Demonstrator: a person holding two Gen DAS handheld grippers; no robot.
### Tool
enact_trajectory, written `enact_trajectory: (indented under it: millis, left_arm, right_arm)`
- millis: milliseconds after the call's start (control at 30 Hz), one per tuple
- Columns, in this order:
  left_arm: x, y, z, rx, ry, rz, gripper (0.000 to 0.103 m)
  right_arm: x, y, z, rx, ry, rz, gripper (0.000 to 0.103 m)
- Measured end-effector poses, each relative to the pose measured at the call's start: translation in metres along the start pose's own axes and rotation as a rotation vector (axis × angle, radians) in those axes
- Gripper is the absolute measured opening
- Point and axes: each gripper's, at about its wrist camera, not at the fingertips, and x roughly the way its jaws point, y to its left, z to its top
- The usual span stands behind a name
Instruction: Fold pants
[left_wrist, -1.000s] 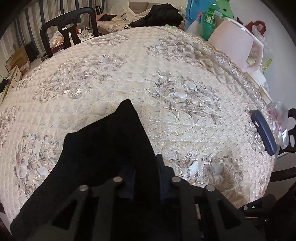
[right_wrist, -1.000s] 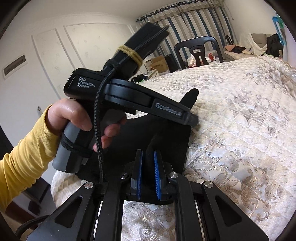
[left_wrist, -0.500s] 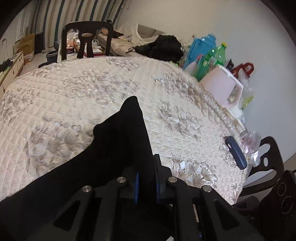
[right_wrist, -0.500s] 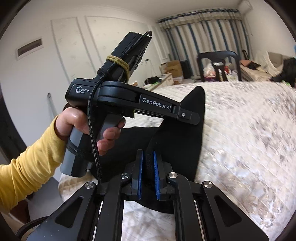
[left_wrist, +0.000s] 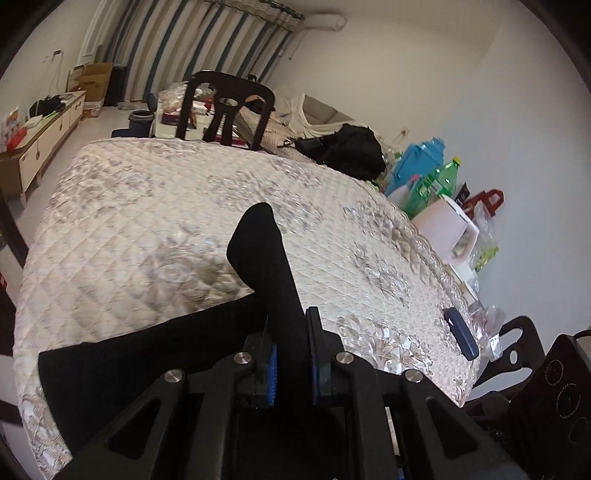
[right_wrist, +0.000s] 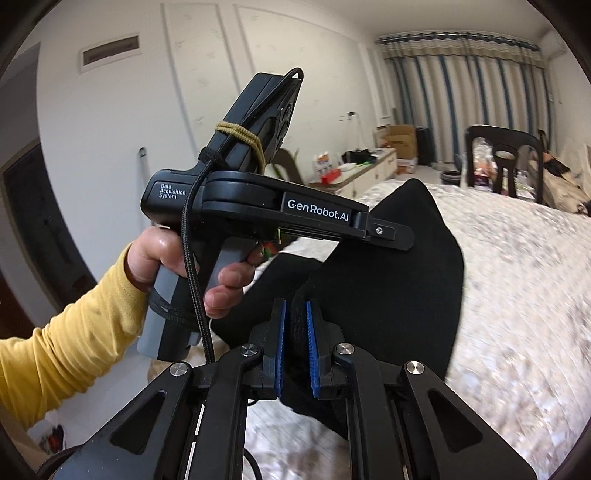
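The black pants (left_wrist: 155, 350) lie on the quilted cream tablecloth (left_wrist: 147, 221) near its front edge. My left gripper (left_wrist: 291, 354) is shut on a raised corner of the pants that sticks up past the fingers. My right gripper (right_wrist: 295, 332) is shut on another edge of the same pants (right_wrist: 399, 295) and holds it lifted off the table. In the right wrist view the left gripper (right_wrist: 391, 236) and the hand holding it are close on the left, above the lifted cloth.
A dark blue flat object (left_wrist: 460, 339) lies near the table's right edge. Bottles, a blue container and a pink box (left_wrist: 448, 229) crowd the far right side. A black chair (left_wrist: 225, 107) stands at the far end of the table.
Both grippers have risen with the pants; the held corners are lifted higher off the table and both views tilt up toward the room.
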Motion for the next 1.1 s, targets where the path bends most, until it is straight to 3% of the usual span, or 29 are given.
enact_trajectory:
  millis: [333,567,733,833,1100]
  left_arm:
    - [-0.038,0.054,-0.017,-0.081,-0.086,-0.002,0.015]
    - [-0.053,0.093,-0.033,-0.142,-0.099,0.006,0.015]
    - [-0.046,0.122,-0.050,-0.195,-0.054,0.042,0.015]
    - [-0.044,0.137,-0.060,-0.239,-0.057,0.022,0.015]
    - [-0.047,0.143,-0.071,-0.252,-0.071,0.007,0.015]
  right_arm:
    - [0.044,0.021,0.011,-0.068,0.042,0.073,0.010]
    - [0.070,0.040,0.008,-0.089,0.091,0.116,0.010]
    - [0.087,0.047,-0.003,-0.110,0.147,0.115,0.010]
    - [0.094,0.049,-0.006,-0.105,0.174,0.121,0.010]
    - [0.100,0.056,-0.011,-0.104,0.208,0.133,0.010]
